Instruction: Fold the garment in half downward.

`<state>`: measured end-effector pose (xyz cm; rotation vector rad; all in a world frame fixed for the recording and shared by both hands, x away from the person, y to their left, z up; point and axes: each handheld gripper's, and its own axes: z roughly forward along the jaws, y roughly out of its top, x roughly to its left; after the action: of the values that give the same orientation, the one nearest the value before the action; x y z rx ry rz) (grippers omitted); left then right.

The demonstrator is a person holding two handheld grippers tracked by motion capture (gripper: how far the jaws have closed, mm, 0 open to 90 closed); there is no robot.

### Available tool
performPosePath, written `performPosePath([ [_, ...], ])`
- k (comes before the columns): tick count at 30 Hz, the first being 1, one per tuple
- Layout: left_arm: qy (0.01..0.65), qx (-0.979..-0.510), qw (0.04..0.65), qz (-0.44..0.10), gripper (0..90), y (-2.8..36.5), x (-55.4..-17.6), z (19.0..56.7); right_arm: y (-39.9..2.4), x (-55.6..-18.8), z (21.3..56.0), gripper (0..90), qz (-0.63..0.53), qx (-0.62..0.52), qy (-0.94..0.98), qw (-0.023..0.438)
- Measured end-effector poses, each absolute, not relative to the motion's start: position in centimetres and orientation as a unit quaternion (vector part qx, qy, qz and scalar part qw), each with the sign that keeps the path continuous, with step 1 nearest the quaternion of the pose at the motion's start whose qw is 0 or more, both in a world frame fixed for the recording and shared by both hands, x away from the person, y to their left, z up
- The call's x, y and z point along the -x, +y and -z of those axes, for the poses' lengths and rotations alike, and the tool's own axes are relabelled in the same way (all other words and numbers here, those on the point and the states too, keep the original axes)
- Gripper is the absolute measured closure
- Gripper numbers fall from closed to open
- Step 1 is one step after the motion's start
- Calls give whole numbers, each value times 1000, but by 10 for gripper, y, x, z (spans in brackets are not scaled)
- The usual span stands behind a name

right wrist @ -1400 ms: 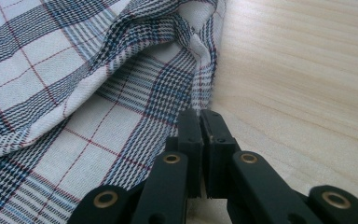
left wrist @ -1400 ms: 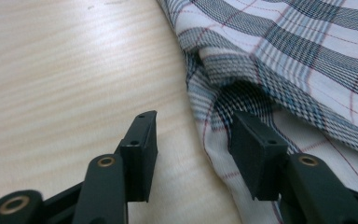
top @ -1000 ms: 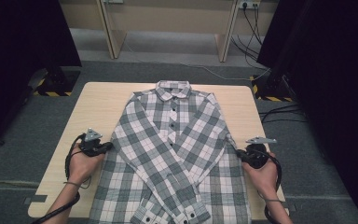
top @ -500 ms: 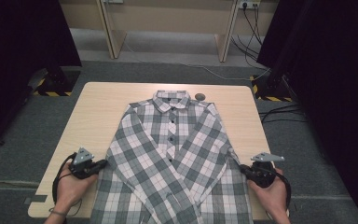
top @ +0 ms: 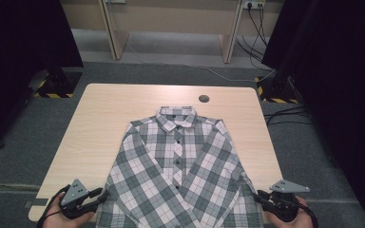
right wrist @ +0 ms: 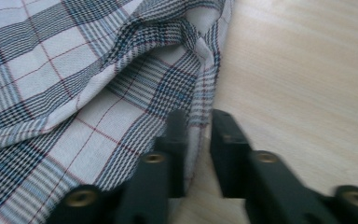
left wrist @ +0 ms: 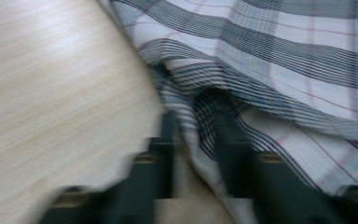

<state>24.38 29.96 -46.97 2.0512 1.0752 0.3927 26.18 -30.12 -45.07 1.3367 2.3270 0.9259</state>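
Dragging a garment square toward the near edge: the pale wooden rectangular table [top: 100,123] carries a grey-and-white plaid button-front shirt [top: 178,166], lying front up with its collar toward the far edge, its sleeves crossed over the chest and its hem hanging past the near edge. To do this step well, both sides should travel evenly, so that the button placket stays parallel to the table's side edges and the cloth stays flat.

The left gripper [left wrist: 193,140], at the near left corner, and the right gripper [right wrist: 198,140], at the near right corner, each straddle a side seam of the shirt. Their jaws have just been opening; the fabric edge lies between them, and the pads stand apart, no longer pinching. Release should be simultaneous, letting the cloth settle without wrinkling.
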Motion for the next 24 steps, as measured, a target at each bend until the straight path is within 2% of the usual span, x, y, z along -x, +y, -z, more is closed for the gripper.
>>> performPosePath([
  [1,426,-795,403,-154,405,305,-246,463,-304,-262,446,624,-332,-462,808,152],
  [2,432,-783,420,-158,351,311,-249,454,-306,-263,439,573,-343,-461,803,157],
  [3,438,-772,430,-164,306,316,-255,446,-308,-265,432,527,-351,-463,798,163],
  [5,444,-760,437,-185,258,323,-274,430,-310,-275,417,496,-372,-462,786,176],
  [8,461,-741,447,-199,260,320,-318,416,-305,-305,401,468,-393,-462,771,194],
  [12,455,-757,422,-205,296,300,-384,415,-287,-358,392,459,-404,-465,763,195],
  [16,456,-773,405,-172,304,274,-437,425,-266,-410,391,458,-397,-466,766,196],
  [20,466,-789,368,-159,306,257,-474,442,-249,-457,399,457,-386,-472,769,188],
  [24,484,-792,343,-143,311,250,-492,458,-239,-490,417,459,-373,-487,769,180],
])
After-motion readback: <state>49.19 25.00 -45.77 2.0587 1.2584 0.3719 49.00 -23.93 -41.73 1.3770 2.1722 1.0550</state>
